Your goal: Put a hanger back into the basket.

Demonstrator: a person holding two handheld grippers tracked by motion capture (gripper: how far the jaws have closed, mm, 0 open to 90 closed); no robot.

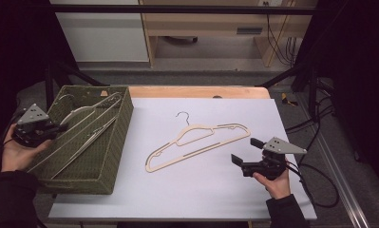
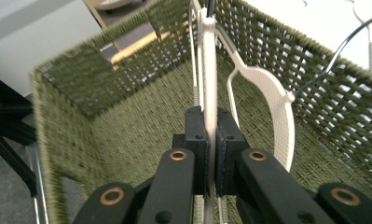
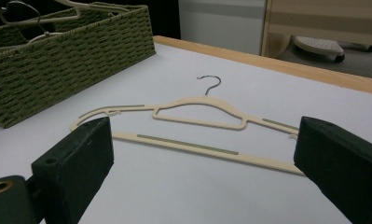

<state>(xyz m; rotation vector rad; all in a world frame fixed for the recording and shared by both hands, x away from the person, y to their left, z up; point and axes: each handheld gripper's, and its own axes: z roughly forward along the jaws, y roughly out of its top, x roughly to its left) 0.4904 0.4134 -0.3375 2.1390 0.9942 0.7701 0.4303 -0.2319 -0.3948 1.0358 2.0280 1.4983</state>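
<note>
Table (image 1: 201, 190), white sheet on top. Green woven basket (image 1: 108, 156) at left, hangers inside. Cream hanger (image 1: 199, 142) flat at table centre. Left gripper (image 2: 210, 140) pinches a basket hanger (image 2: 209, 70) by its edge. Right gripper (image 1: 246, 151) spread wide, empty, near the flat hanger.

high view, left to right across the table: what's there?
left gripper → green woven basket holding hangers → cream hanger flat on the white sheet → right gripper, jaws open.
</note>
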